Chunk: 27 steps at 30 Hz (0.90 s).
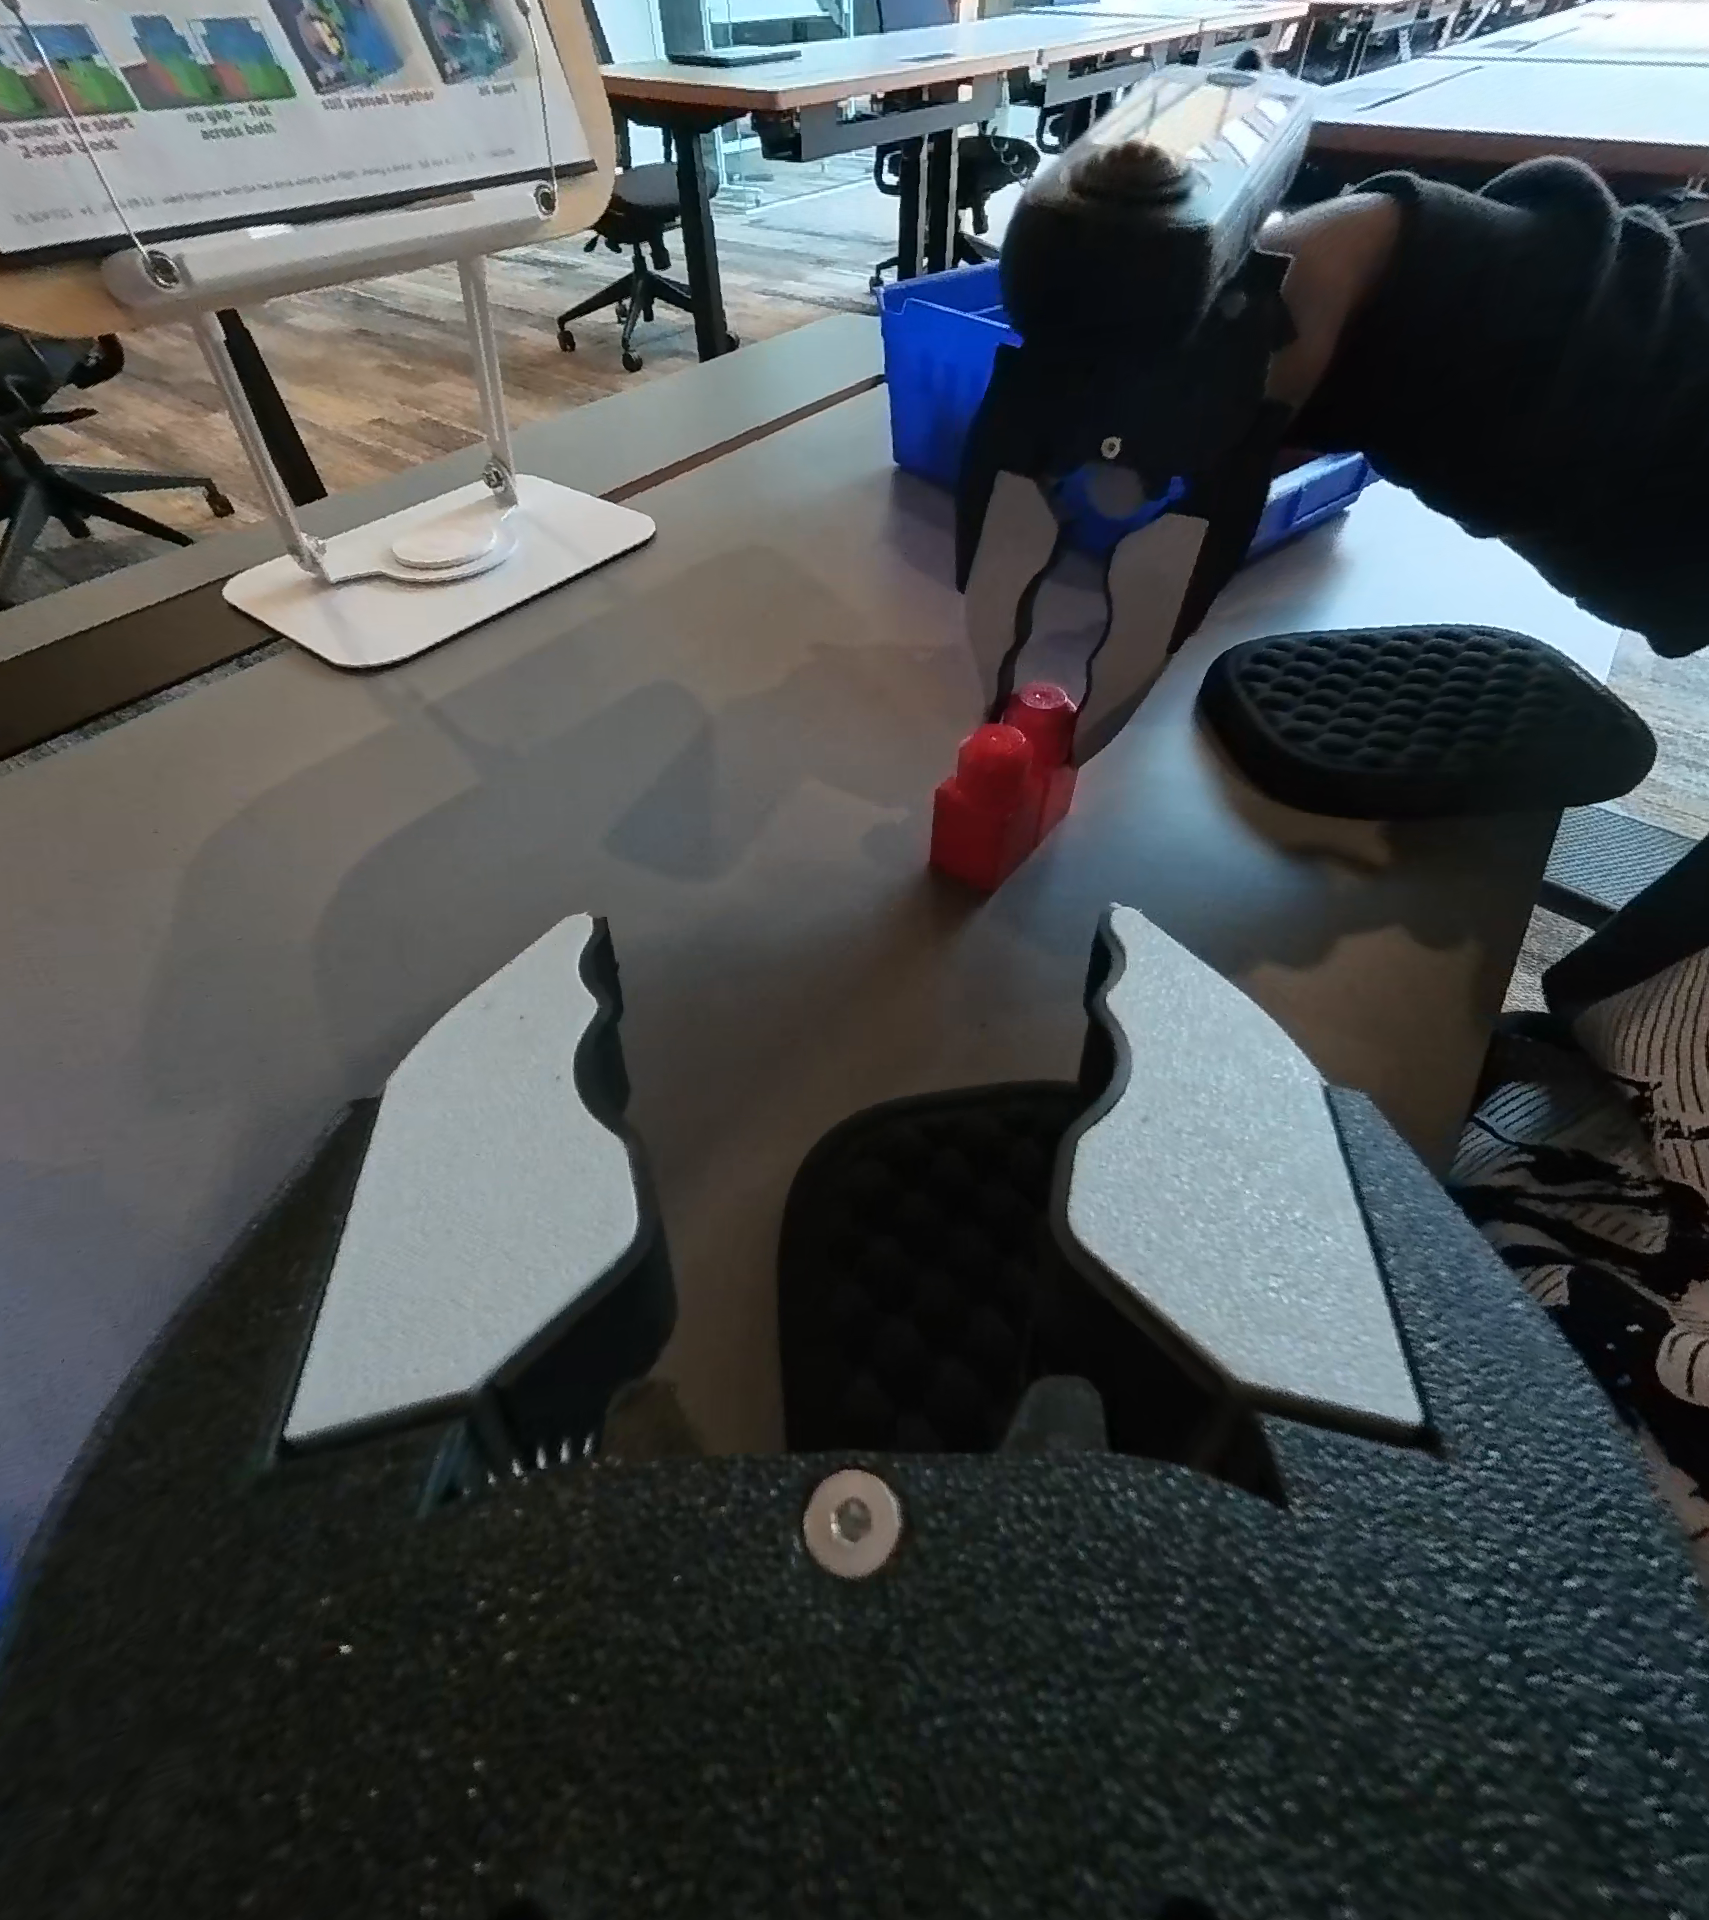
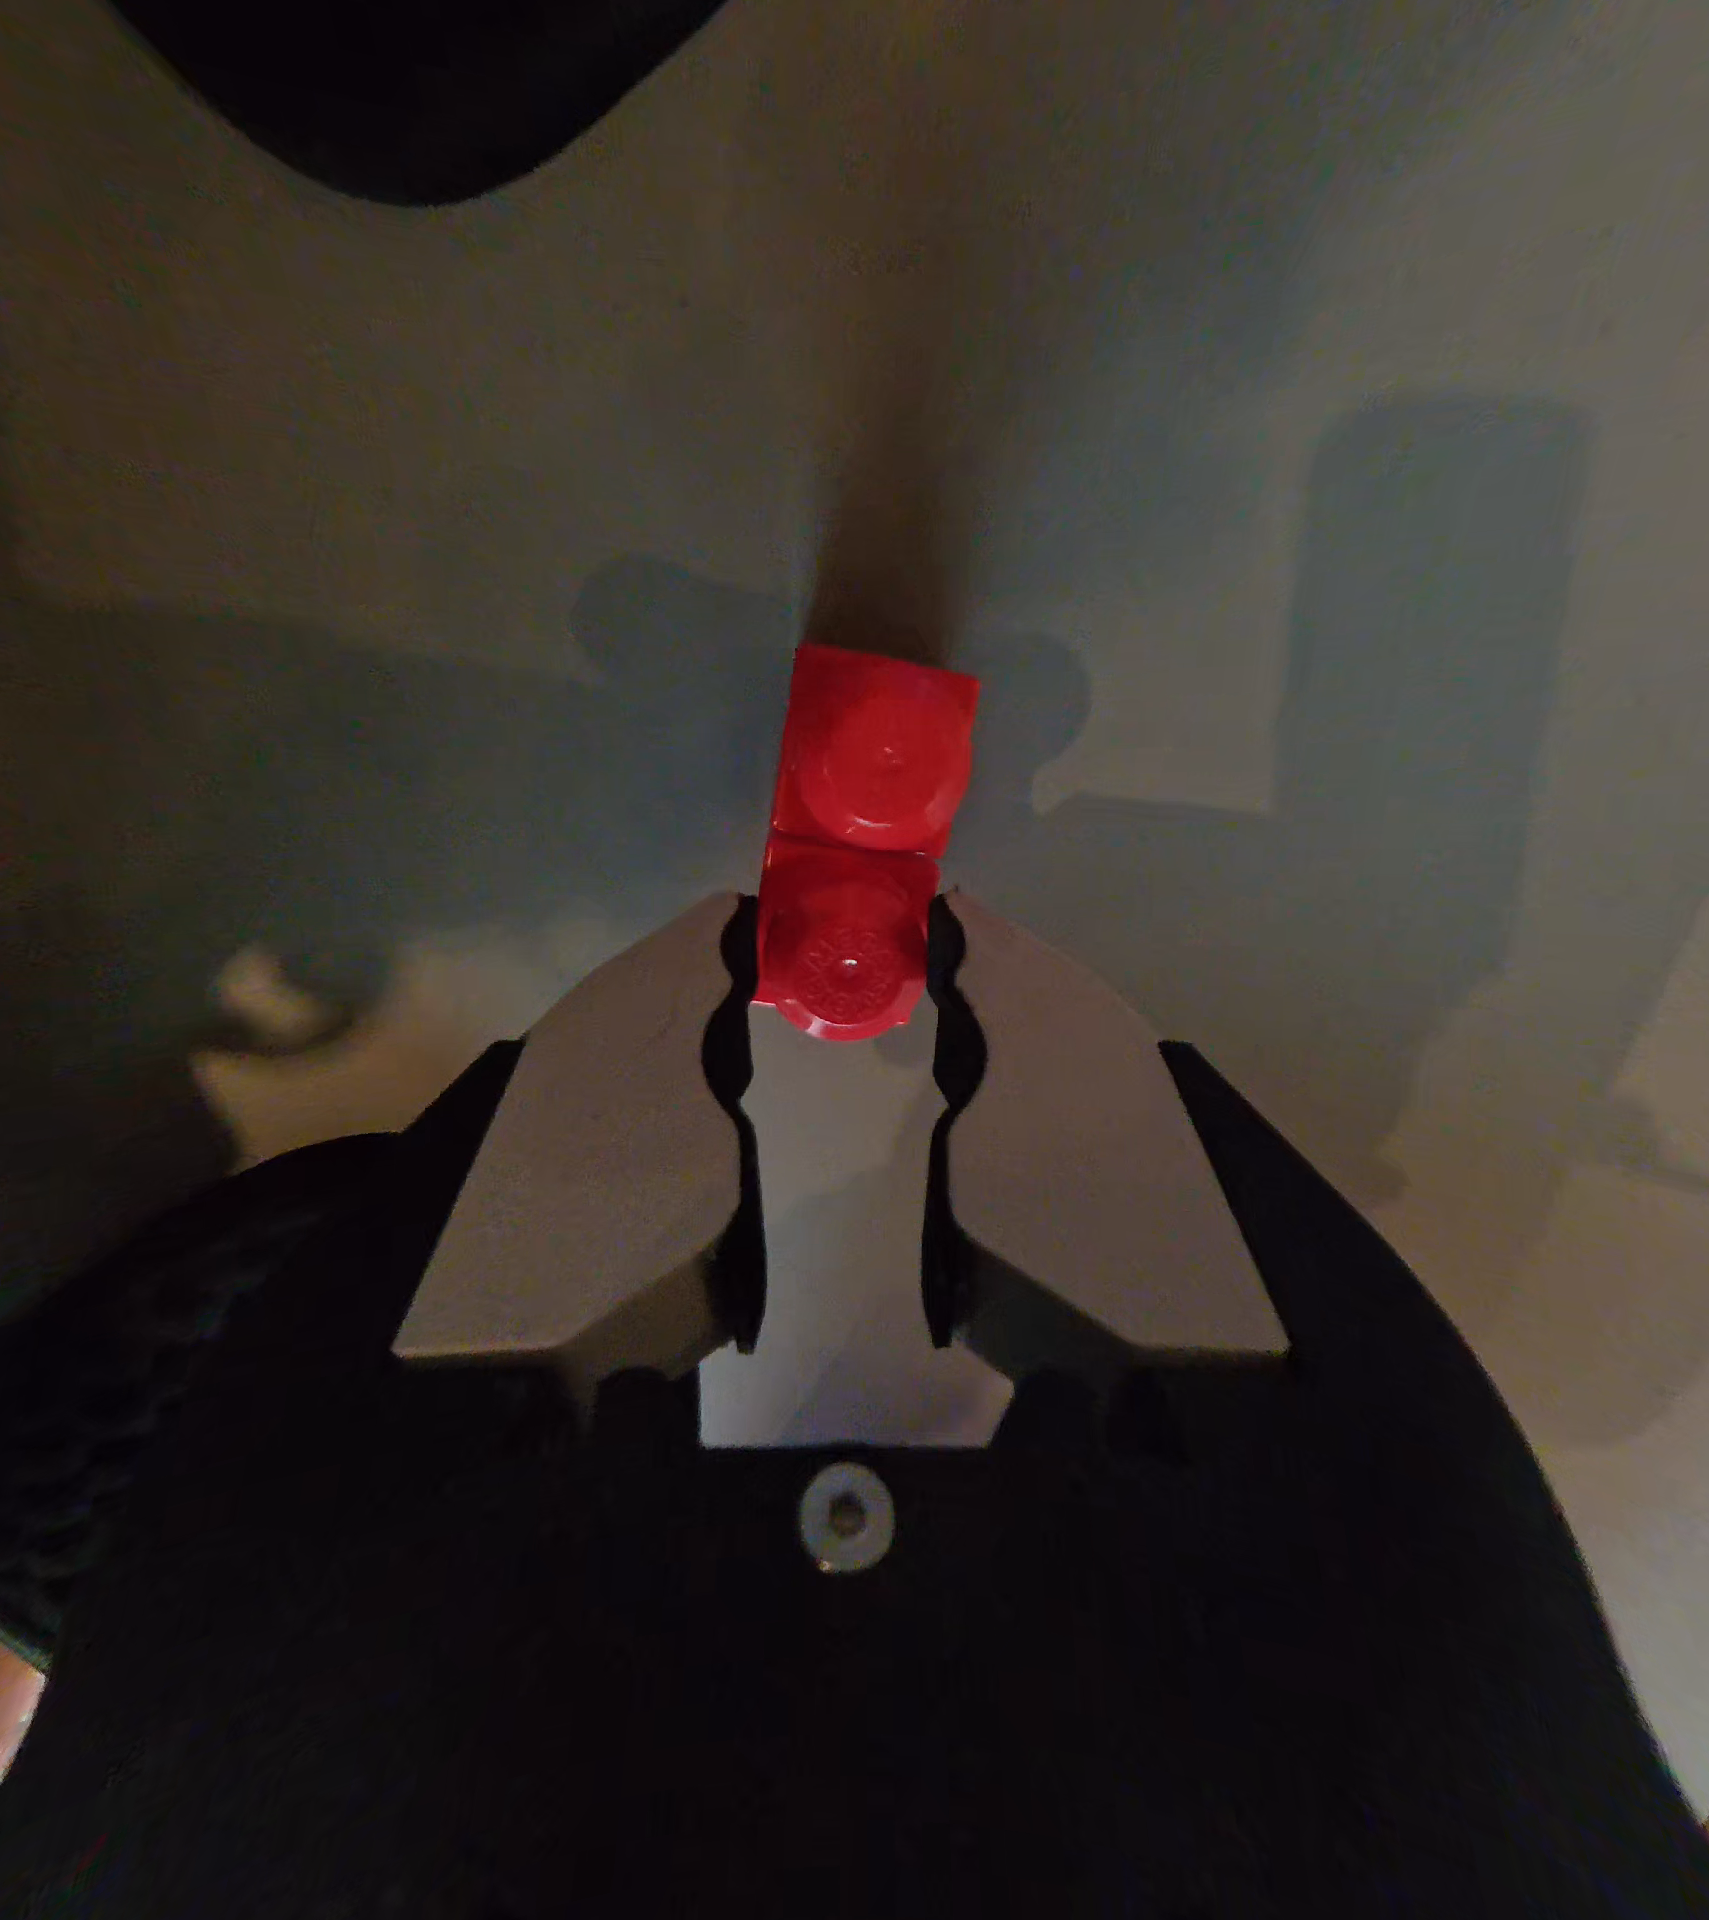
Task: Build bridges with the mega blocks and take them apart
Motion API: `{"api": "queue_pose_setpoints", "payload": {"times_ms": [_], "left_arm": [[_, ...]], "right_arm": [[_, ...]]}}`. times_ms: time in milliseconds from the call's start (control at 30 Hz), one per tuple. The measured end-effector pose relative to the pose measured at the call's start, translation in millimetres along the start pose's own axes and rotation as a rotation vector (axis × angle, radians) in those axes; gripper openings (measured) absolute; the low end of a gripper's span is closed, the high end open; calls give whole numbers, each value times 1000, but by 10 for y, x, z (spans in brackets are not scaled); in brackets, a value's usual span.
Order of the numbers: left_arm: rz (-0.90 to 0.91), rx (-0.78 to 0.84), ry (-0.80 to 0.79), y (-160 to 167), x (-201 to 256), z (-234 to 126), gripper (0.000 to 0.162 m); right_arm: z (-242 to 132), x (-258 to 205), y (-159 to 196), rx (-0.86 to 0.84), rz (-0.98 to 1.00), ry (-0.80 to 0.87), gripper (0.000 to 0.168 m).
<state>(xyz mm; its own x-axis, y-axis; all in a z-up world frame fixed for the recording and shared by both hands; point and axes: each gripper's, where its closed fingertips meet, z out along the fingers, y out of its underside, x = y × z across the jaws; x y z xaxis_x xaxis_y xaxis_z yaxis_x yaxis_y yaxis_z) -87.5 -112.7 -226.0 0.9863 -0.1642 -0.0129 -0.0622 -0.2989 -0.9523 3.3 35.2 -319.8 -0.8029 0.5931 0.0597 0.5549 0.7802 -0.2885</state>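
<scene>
Grey table (image 1: 414,831); office chairs (image 1: 642,270), desks (image 1: 829,73) behind, seemingly wood-look floor (image 1: 393,343).

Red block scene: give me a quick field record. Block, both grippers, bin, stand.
block: red two-stud block, upright on the grey table
right gripper: right gripper comes from above, fingers either side of one stud; contact looks close, grip not certain
left gripper: left gripper open, empty, short of the block
bin: blue bin behind the right gripper, contents hidden
stand: white stand holding an instruction sheet, far left
bridge: none built
</scene>
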Motion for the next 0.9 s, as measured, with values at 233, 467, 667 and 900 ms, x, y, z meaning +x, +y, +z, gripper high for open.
{"api": "queue_pose_setpoints", "payload": {"times_ms": [233, 467, 667, 900], "left_arm": [[8, -12, -7, 24, -20, -4, 86], [7, -15, -6, 33, -28, 2, 85], [11, -17, -8, 35, -31, 6, 85], [33, -15, -77, 37, -166, -64, 85]], "right_arm": [[4, 3, -6, 6, -3, -17, 31], [11, 8, -17, 17, -1, -22, 33], [5, 13, -48, 38, -2, -19, 43], [-252, 44, -196, 194, 16, 44, 51]]}}
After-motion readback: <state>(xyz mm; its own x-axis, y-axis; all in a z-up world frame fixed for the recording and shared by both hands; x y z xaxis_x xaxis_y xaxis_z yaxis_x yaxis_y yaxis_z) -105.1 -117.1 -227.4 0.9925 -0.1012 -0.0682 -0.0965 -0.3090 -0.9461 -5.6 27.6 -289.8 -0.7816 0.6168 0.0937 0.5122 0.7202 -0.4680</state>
